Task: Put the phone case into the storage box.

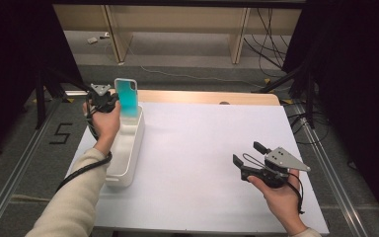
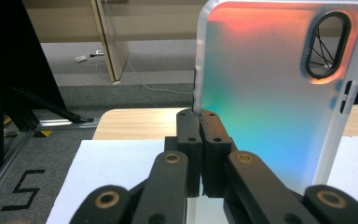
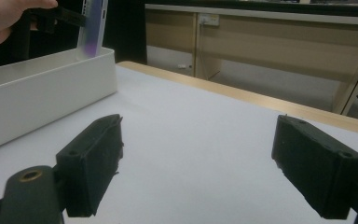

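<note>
Teal phone case [image 1: 127, 97] in left tool [image 1: 109, 100], floor mark "5" [image 1: 60, 133]

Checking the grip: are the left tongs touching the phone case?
Touching: the left gripper view shows the left tongs shut on the phone case's edge.

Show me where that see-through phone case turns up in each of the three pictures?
High view: phone case upper left, upright over the white bin's far end, pinched by the left gripper.
Left gripper view: right half, edge clamped by the jaws.
Right gripper view: top left, above the bin.
Shared landmark: the white bin.
</note>
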